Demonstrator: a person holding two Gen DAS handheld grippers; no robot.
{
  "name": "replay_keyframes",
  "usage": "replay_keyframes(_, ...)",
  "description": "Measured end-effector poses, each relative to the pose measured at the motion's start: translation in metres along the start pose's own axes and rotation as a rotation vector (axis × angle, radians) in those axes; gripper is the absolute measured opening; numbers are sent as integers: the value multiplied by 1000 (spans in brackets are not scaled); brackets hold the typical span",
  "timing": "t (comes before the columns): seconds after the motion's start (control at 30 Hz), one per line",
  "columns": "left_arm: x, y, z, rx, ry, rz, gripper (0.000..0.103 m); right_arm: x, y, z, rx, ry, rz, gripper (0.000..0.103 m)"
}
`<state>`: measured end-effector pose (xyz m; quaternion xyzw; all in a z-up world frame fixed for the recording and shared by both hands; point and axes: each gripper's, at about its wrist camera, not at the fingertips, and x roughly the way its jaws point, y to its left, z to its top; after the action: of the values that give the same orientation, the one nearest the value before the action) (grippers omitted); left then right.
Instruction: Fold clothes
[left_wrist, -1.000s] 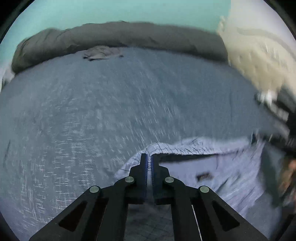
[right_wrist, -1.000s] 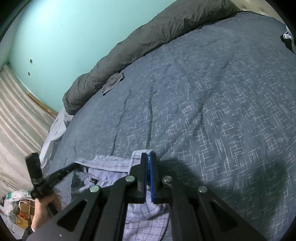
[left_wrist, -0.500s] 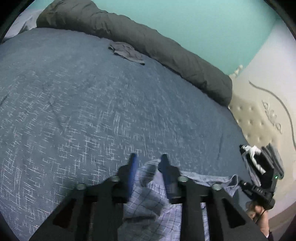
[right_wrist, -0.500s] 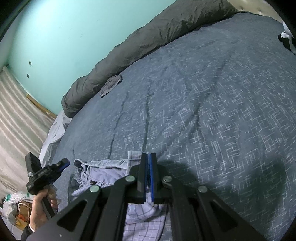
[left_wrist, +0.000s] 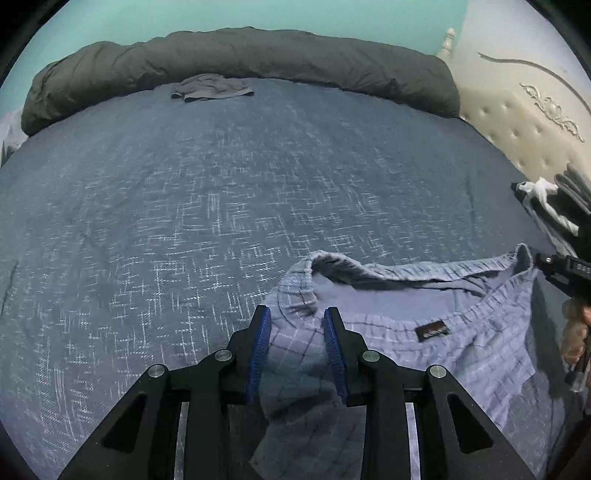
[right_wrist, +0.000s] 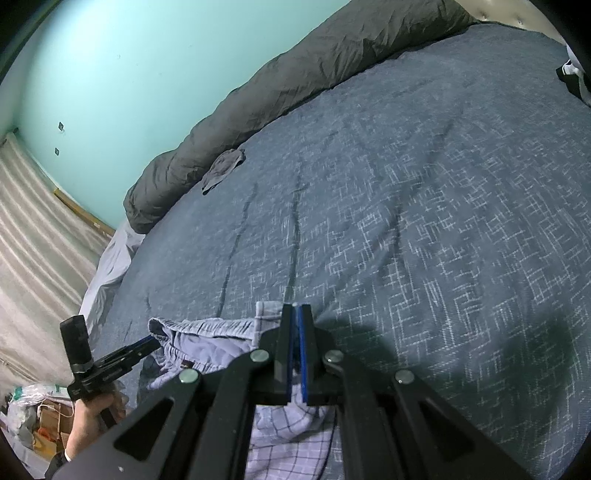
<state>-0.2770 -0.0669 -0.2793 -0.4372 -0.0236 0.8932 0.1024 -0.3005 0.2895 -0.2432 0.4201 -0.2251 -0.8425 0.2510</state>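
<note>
Left wrist view: the light blue checked shorts (left_wrist: 424, 332) lie crumpled on the bed (left_wrist: 221, 206) in the lower right of the frame, waistband open toward the top, a small dark label (left_wrist: 430, 331) showing on the inside of the band. The left claw (left_wrist: 297, 325) sits at the bottom centre with its blue pads apart; a rumpled corner of the shorts lies between them, and the pads do not press on it. At the right edge the right claw (left_wrist: 535, 260) reaches in from the side and meets the far corner of the waistband, with a hand (left_wrist: 574, 332) partly seen below it. In the right wrist view the shorts (right_wrist: 207, 339) fill the lower left centre, and the right claw (right_wrist: 295, 314) is clamped together on their checked edge, the cloth hanging below the closed pads. The left claw (right_wrist: 149, 341) shows in the lower left, held in a hand (right_wrist: 88, 417), its tip just at the opposite end of the waistband. Outward from the shorts, the bed's dark blue cover with white crosshatch spreads across both views. A small grey garment (left_wrist: 212, 86) lies near the top, just beside a long dark grey rolled duvet (left_wrist: 240, 55) along the teal wall (right_wrist: 129, 55). A cream tufted headboard (left_wrist: 524, 110) stands in the upper right, with dark and white clothes (left_wrist: 550, 199) heaped at the right edge.
</note>
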Motion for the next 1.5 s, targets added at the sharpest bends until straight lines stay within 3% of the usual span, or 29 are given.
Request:
replay_keyframes(0.1,-1,2,-2,-9,-4,-10,18,2,0,0,-1,5,-1,2)
replay_keyframes(0.2,-4,1,-1,-12,-23,-14,11,3,0,-1,-3,7,-4,2)
replay_keyframes(0.57,-69,-5,11,-56,-172,-55,10,-15,21,8,-54,-45,32,2)
replay_keyframes(1.2,-298,-52,6,-16,-397,-84,10,-193,149,33,-317,-239,147,2)
replay_keyframes(1.37,-337,-59,2,-24,-415,-113,10,-229,170,36,-344,-259,163,2)
replay_keyframes(1.5,-339,-55,-3,-51,-386,-141,10,-226,168,34,-318,-230,160,2)
